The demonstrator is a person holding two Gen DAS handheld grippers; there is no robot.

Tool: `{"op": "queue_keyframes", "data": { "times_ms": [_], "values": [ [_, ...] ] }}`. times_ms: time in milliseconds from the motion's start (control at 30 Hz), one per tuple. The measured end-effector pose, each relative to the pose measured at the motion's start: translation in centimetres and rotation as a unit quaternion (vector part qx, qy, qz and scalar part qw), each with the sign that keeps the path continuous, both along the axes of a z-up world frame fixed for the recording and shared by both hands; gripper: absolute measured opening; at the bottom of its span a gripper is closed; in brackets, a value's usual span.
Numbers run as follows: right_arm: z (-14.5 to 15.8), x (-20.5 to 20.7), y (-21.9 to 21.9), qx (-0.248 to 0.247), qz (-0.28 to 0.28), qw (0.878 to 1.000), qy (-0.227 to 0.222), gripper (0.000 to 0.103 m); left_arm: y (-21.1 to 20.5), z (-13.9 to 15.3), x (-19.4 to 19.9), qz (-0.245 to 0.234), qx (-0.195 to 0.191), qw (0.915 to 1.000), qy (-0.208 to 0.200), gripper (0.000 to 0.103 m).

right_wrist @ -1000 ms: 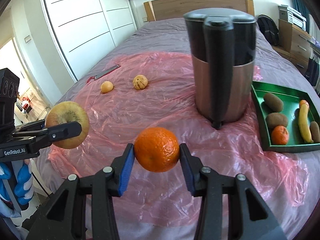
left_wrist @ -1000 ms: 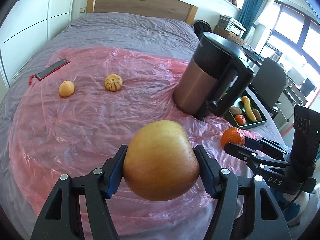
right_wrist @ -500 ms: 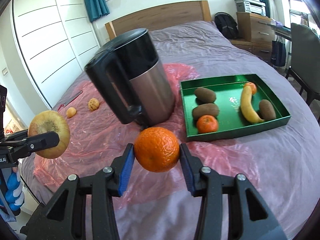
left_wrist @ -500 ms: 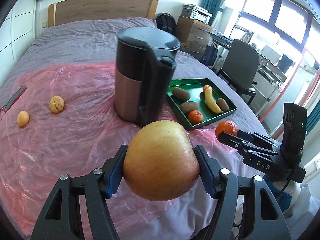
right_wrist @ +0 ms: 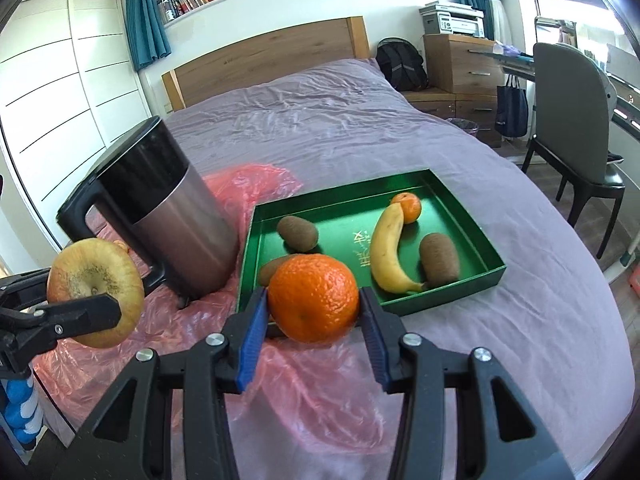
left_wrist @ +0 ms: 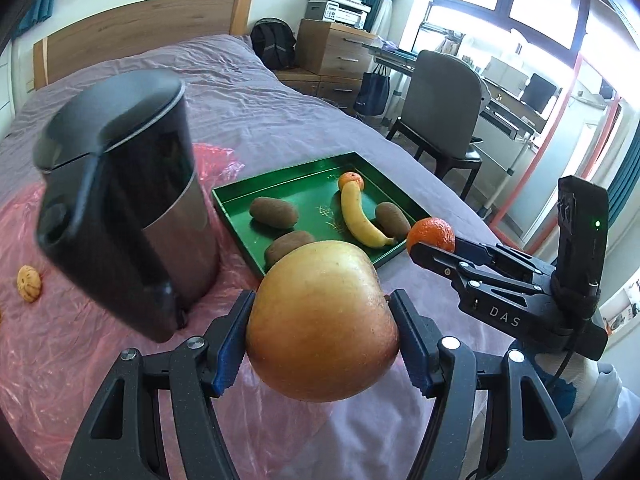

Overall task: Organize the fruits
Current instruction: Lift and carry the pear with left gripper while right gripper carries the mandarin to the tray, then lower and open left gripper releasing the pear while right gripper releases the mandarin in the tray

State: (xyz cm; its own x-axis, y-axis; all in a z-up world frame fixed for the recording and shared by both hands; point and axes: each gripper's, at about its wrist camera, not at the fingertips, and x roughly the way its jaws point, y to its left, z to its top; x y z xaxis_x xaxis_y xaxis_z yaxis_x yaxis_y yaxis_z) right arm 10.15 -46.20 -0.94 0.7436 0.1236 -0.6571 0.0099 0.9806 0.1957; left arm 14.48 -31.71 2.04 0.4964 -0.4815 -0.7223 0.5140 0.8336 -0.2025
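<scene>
Carrying stage: both fruits are in the air on the near side of the green tray [right_wrist: 464, 200], neither yet set down.
Left claw [left_wrist: 322, 354]: pinching the apple [left_wrist: 320, 320] between its blue pads, on the near-left side of the tray.
Right claw [right_wrist: 314, 312]: pinching the orange [right_wrist: 313, 297] just over the tray's near edge.
Done, by my reading: the tray already holds a share of the fruit.
Left to do, by my reading: set the apple and orange in the tray, then fetch what lies beyond the kettle [right_wrist: 168, 224] on the pink plastic sheet [right_wrist: 320, 392].
Kiwis in tray: three [right_wrist: 298, 233].
Bananas in tray: one [right_wrist: 386, 248].
Small oranges in tray: one [right_wrist: 407, 207], at the far end touching the banana's tip; a second may hide behind the held fruit.
Fruit away from tray: one peeled-looking citrus [left_wrist: 29, 283], left of the kettle, well apart from the tray.
Apples: one.
</scene>
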Motion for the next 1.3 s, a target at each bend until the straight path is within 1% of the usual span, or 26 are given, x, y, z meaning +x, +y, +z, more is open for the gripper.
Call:
{"op": "queue_keyframes", "data": {
  "times_ms": [267,467,633,800,900,1067,1300],
  "values": [
    [-1.7,4.5,-4.3,-0.011,-0.019,1.000,0.000,0.057,-5.1,-2.9,3.7,-0.022,0.020,0.9995,0.009,0.061],
    [-2.7,8.2,-7.4,-0.022,-0.040,0.999,-0.002,0.057,-7.8,-5.3,5.7,-0.032,0.037,0.9987,0.013,0.061],
    [-4.1,11.9,-9.7,-0.029,-0.057,0.998,0.010,0.057,-10.0,-7.0,7.0,-0.040,0.057,0.9975,0.013,0.061],
    [-6.2,14.9,-10.8,-0.037,-0.063,0.997,0.028,0.058,-11.5,-8.6,7.9,-0.051,0.080,0.9954,0.012,0.061],
    [-7.4,15.6,-11.2,-0.035,-0.068,0.996,0.035,0.058,-11.9,-9.2,8.1,-0.058,0.087,0.9945,0.009,0.062],
    [-8.8,16.0,-11.6,-0.032,-0.072,0.996,0.046,0.058,-12.4,-9.4,8.7,-0.058,0.087,0.9945,0.004,0.062],
    [-9.8,15.7,-11.9,-0.030,-0.075,0.995,0.053,0.059,-12.5,-9.9,9.2,-0.055,0.091,0.9943,0.009,0.062]
  ]
}}
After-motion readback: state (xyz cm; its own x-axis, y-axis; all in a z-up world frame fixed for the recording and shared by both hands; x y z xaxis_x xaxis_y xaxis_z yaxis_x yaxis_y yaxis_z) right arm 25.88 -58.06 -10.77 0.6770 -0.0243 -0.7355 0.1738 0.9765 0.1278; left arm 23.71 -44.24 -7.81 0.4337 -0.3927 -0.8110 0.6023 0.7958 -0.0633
